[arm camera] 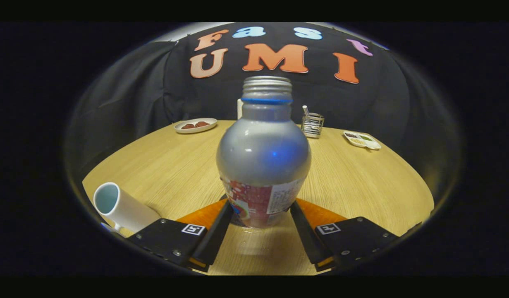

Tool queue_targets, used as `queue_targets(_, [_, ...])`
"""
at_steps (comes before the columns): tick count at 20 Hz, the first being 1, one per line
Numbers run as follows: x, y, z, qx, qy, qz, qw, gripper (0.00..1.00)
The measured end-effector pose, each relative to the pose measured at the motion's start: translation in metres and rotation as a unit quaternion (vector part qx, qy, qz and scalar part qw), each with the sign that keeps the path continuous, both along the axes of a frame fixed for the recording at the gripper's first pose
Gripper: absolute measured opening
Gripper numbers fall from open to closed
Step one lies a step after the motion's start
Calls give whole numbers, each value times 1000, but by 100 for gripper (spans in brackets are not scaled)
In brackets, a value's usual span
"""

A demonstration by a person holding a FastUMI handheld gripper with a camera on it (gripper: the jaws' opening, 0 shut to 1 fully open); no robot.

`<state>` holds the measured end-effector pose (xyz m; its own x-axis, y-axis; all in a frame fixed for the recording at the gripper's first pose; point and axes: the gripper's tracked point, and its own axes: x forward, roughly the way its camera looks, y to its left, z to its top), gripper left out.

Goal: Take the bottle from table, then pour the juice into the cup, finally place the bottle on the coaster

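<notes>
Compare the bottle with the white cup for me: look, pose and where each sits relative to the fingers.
The bottle is silvery grey with a blue neck ring and a printed label; the cup is plain white with a pale blue inside. The bottle appears upright between the fingers of the hand-held gripper, which sit against its base; the cup is beside the left finger, untouched. The bottle has a narrow threaded neck, uncapped; the cup has a wide open mouth. Both are on the wooden table.

We count one bottle, one cup, two dishes, one wire holder, all on one worktop, and one gripper.
</notes>
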<state>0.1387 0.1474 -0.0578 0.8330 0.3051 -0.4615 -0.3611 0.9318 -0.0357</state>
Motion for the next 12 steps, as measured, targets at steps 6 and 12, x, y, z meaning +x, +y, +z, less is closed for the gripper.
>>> queue_targets(6, [-18, -14, 21, 5, -35, 4, 999, 98])
queue_targets(12, [-46, -30, 69, 55, -75, -1, 996, 97])
